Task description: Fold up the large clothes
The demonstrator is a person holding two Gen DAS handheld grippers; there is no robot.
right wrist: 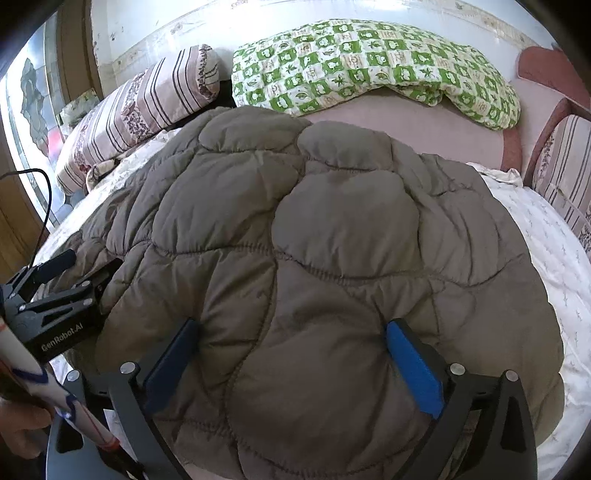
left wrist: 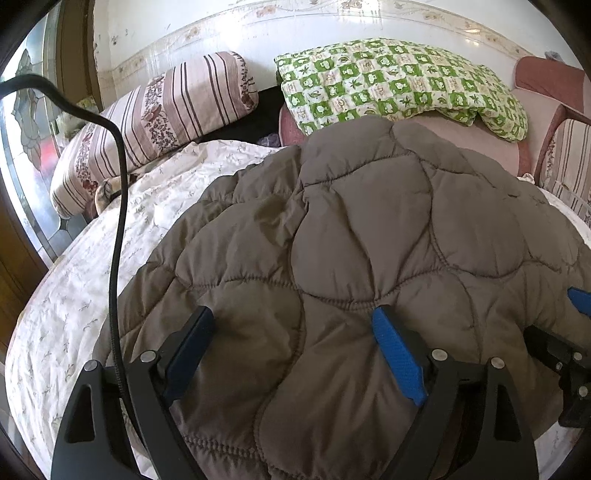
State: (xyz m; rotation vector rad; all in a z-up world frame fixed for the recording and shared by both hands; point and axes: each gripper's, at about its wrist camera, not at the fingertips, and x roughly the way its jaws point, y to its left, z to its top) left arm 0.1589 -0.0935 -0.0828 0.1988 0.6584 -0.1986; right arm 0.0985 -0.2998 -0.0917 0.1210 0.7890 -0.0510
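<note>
I am holding both grippers low over a brown quilted jacket [left wrist: 351, 236] lying bunched on a white floral bedspread [left wrist: 74, 295]. My left gripper [left wrist: 295, 347] is spread wide, its blue pads resting on the padded fabric. My right gripper [right wrist: 291, 354] is likewise wide open. A green checked quilt [right wrist: 369, 62] and a striped pillow [left wrist: 159, 122] are lying beyond.

I see a matt, puffy quilted jacket [right wrist: 314, 258] of brown cloth, a crinkled white cotton bedspread [left wrist: 74, 295], glossy wall tiles [left wrist: 295, 26], and textured blue rubbery pads [left wrist: 397, 354] on matt black plastic.
</note>
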